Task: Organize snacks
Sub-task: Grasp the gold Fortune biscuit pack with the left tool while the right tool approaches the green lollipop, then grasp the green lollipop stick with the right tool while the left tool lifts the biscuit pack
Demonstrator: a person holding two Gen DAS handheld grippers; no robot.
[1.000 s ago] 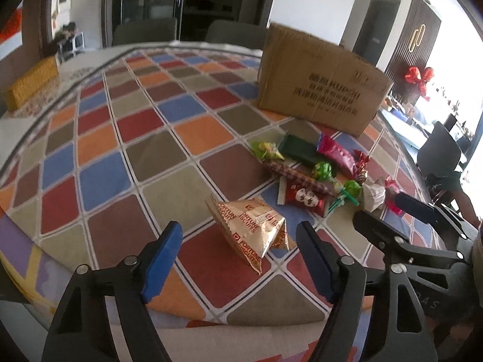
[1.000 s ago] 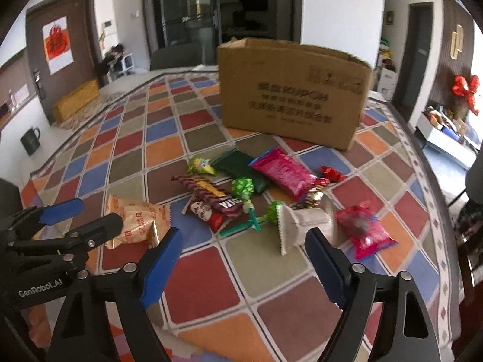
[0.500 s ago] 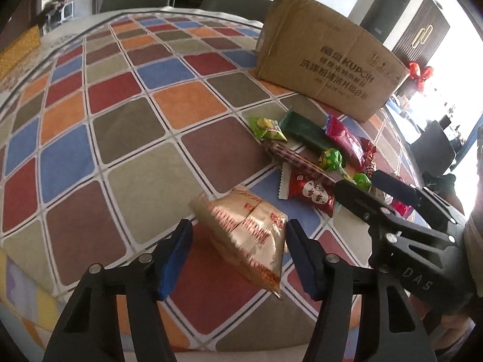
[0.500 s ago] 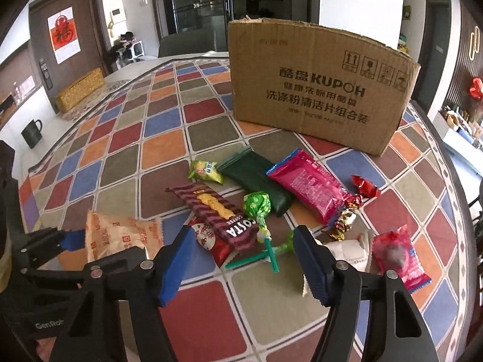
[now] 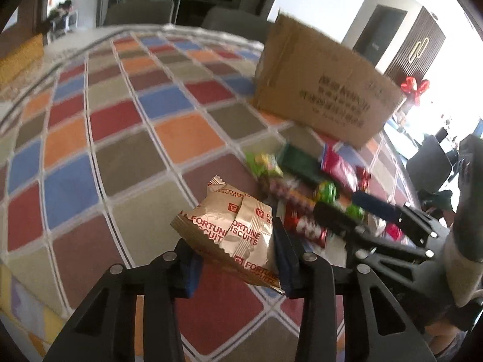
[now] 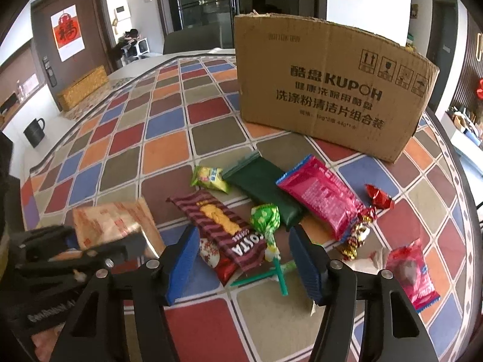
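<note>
The desk (image 6: 169, 138) wears a checked cloth of red, blue, orange and olive diamonds with pale lines. The biscuit packet (image 5: 238, 229) is gold with red lettering; the cardboard box (image 6: 329, 90) is plain brown with black print. The claw pads (image 6: 184, 259) are blue on black.

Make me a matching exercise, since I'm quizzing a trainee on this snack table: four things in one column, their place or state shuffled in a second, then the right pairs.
1. Fortune Biscuits packet
2. green lollipop
3. cardboard box
4. pink packet

A. standing behind the snacks
B. clamped in the left gripper
C. lying flat, right of the dark green packet
D. between the open jaws of the right gripper

Pairs: 1-B, 2-D, 3-A, 4-C
</note>
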